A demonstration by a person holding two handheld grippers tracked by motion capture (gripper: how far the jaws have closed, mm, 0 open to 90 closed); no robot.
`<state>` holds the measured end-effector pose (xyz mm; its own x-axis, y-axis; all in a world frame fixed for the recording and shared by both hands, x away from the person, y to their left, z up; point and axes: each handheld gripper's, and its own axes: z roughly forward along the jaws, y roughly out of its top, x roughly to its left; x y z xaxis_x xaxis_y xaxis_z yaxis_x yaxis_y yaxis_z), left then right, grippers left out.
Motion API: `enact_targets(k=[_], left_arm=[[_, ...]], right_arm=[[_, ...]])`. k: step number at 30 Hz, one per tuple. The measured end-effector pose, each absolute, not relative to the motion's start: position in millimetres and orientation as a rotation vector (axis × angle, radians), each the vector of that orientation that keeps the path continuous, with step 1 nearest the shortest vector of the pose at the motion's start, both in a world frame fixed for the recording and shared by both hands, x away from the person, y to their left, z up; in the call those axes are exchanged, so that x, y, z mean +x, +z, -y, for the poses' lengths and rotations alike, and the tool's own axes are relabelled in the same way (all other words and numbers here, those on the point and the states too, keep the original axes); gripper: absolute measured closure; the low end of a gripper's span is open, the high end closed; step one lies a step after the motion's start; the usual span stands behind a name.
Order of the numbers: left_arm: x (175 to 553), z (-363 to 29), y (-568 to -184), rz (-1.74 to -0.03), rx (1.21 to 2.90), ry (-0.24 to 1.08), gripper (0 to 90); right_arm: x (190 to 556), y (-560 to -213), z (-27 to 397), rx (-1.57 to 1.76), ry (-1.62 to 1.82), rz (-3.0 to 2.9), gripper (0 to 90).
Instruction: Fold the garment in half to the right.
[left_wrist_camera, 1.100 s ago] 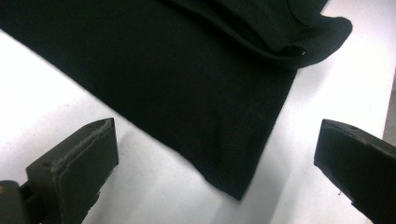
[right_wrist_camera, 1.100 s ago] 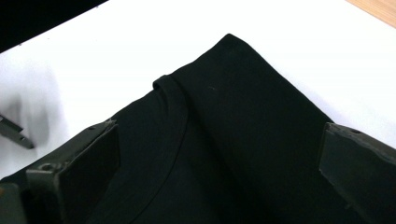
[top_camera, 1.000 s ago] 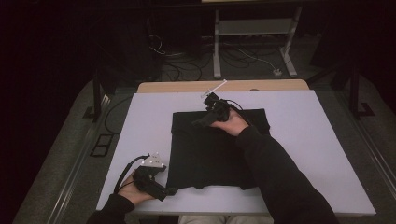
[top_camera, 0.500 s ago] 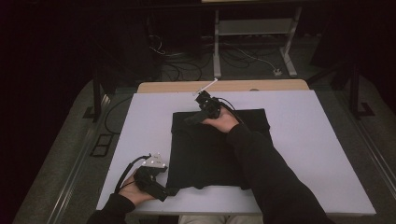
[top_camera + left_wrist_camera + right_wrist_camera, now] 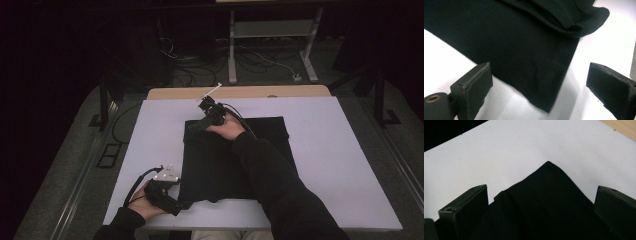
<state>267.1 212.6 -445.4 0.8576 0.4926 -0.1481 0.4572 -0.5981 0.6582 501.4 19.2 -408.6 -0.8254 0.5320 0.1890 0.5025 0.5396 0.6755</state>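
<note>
A black garment [image 5: 235,160] lies folded flat on the white table [image 5: 340,150]. My left gripper [image 5: 182,205] rests at its near left corner. In the left gripper view that corner [image 5: 544,95] lies between the jaws of the left gripper [image 5: 539,72]; they have just been closing a little, and the pads stand apart from the cloth. My right gripper [image 5: 192,127] is at the far left corner, low over the table. In the right gripper view the right gripper [image 5: 541,188] is open, with the pointed corner of the garment [image 5: 549,195] between its wide jaws.
A bare wooden strip [image 5: 240,92] runs along the table's far edge. Beyond it, cables and a metal frame [image 5: 270,45] stand on the dark floor. White tabletop lies to the left and right of the garment.
The right gripper has slid left along the garment's far edge to its far left corner. The left hand has stayed at the near left corner.
</note>
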Motion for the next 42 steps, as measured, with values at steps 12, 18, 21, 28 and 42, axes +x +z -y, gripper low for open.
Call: enact_targets(k=[12,18,21,28,42], left_arm=[[265,-211,-445,-0.677,2.306,0.158,21.4],[264,-208,-446,-0.665,2.305,0.213,30.0],[265,-206,-446,-0.66,2.298,0.22,34.5],[266,-202,-444,-0.644,2.31,0.238,47.2],[275,-196,-441,-0.637,2.33,0.178,74.0]], right_arm=[[514,-414,-45,0.915,1.163,-2.713,0.0],[520,-418,-54,0.937,1.153,-2.708,0.0],[523,-421,-55,0.952,1.147,-2.702,0.0],[531,-426,-57,0.989,1.147,-2.692,0.0],[533,-443,-70,0.999,1.087,-2.7,27.9]])
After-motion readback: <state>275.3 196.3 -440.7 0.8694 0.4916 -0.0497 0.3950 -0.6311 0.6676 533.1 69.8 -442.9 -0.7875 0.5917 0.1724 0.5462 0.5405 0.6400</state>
